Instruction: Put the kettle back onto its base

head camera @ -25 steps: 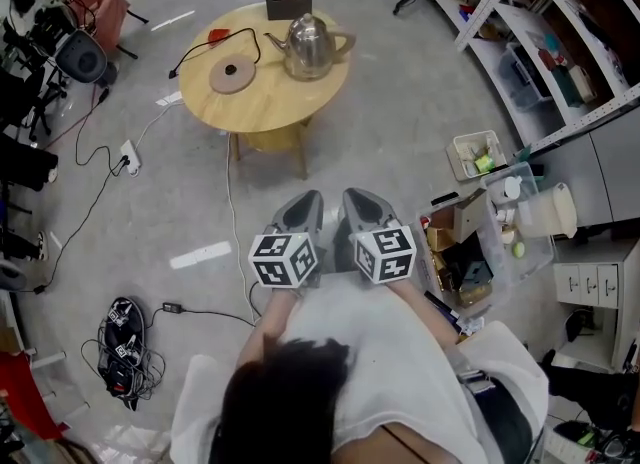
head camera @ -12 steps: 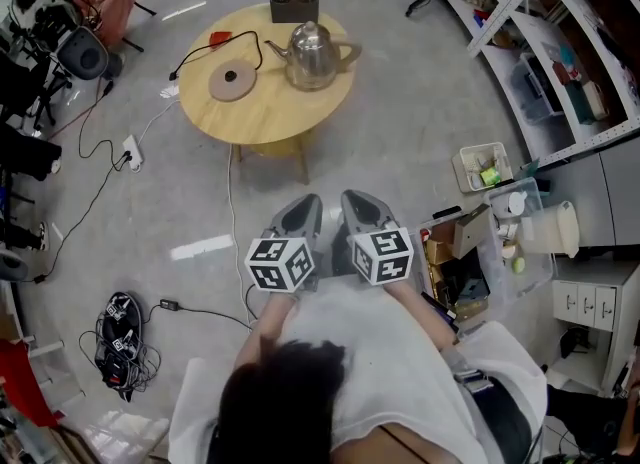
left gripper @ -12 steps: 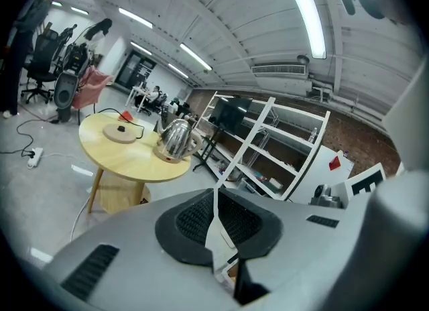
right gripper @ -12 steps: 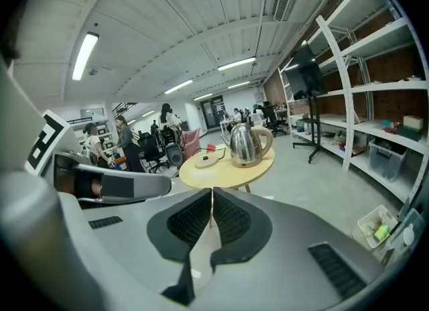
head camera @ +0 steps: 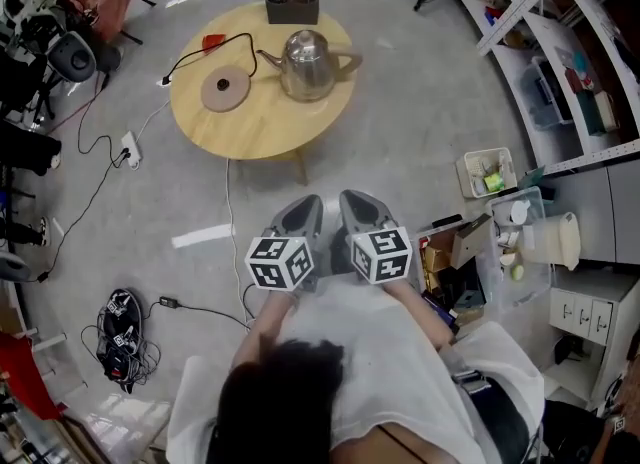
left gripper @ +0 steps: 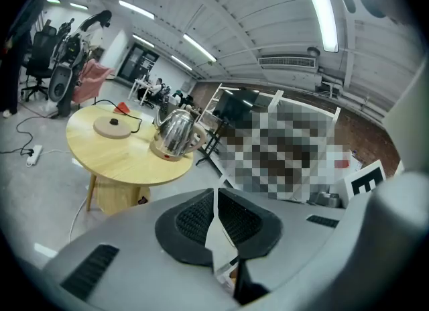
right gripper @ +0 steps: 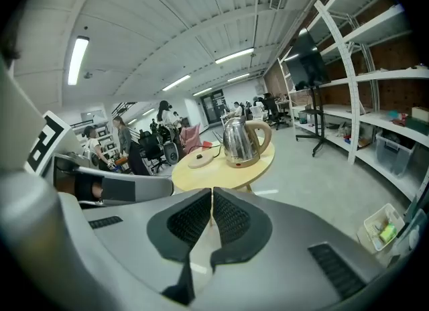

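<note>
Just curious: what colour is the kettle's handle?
Beige handle; clearest in the right gripper view.

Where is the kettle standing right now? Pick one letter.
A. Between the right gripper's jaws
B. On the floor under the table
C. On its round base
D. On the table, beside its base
D: in the head view the kettle stands directly on the round wooden table, apart from the base, which sits bare beside it.
</note>
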Tool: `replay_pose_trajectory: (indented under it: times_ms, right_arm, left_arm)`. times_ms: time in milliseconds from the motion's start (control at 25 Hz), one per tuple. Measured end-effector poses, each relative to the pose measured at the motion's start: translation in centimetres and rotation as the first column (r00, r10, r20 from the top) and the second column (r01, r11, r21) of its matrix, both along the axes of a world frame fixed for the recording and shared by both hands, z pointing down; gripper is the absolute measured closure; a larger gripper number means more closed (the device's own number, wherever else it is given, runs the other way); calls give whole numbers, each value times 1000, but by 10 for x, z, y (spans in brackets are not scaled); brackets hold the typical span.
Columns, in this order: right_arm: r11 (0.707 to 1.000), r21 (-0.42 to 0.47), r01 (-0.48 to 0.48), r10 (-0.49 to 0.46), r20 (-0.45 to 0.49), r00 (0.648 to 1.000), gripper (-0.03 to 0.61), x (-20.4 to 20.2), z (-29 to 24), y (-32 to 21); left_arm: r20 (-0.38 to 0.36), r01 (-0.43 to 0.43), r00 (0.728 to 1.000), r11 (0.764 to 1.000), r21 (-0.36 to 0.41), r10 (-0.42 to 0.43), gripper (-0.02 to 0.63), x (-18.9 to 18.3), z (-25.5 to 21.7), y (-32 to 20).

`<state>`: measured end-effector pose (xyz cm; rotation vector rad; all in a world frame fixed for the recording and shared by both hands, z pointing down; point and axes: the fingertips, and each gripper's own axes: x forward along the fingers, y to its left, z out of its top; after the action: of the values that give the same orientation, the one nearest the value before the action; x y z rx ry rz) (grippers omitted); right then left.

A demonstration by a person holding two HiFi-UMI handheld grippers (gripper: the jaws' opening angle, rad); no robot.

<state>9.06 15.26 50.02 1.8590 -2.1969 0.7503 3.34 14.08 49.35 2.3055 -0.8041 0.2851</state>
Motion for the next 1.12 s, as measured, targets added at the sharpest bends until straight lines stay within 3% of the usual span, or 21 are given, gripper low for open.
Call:
replay_pose_trajectory:
  times_ms: [280, 1120]
  right_arm:
    - [1000, 14, 18, -18, 1, 1000, 550, 32, -4, -43]
    - [997, 47, 66, -66, -11, 998, 551, 113, -9, -130]
  left_arm:
    - [15, -10, 1000, 1000, 2, 10, 572, 33, -1, -32]
    - [23, 100, 995, 995, 22, -100, 572, 100, -4, -118]
